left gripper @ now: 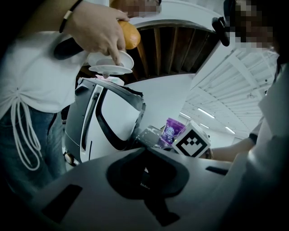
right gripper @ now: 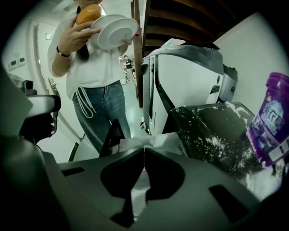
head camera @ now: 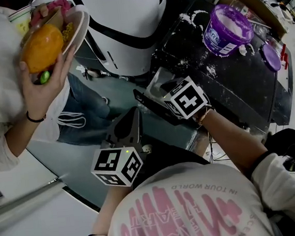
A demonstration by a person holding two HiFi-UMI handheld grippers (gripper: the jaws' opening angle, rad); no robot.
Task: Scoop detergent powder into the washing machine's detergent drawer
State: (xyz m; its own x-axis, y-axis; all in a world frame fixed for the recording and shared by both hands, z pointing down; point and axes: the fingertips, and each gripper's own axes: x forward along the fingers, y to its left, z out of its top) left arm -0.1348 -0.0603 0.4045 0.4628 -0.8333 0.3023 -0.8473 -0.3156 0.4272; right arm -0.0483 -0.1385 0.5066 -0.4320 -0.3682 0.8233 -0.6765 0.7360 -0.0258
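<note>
Presently catalogued, item by item.

Right gripper [right gripper: 144,149]: the fingers are closed narrowly on a translucent plastic scoop [head camera: 157,84]. The scoop is held low between the white washing machine with black trim [head camera: 129,33] and the black bench [head camera: 238,88]. Whether powder lies in the scoop cannot be told.

Left gripper [left gripper: 144,151]: the fingers are brought together with nothing between them, and the tool is held apart from the work.

Open purple plastic tub of white detergent powder [head camera: 227,27]: it is stood on the bench, well apart from the scoop. A flat purple lid [head camera: 271,56] is laid near it. Spilled white powder [head camera: 210,71] is scattered over the bench top.

Dark narrow tray [head camera: 147,103]: it is seen just below the scoop and is taken to be the detergent drawer, though this is not certain.

Bystander: a white plate [head camera: 79,28] is held up beside the machine by a person in a white top and jeans.

Step in hand: judged to be the carrying of the scoop from tub to drawer.

Next move: the scoop is to be held level until it is over the drawer's compartment. It is then to be tipped slowly by a roll of the wrist, so that nothing is spilled outside.
</note>
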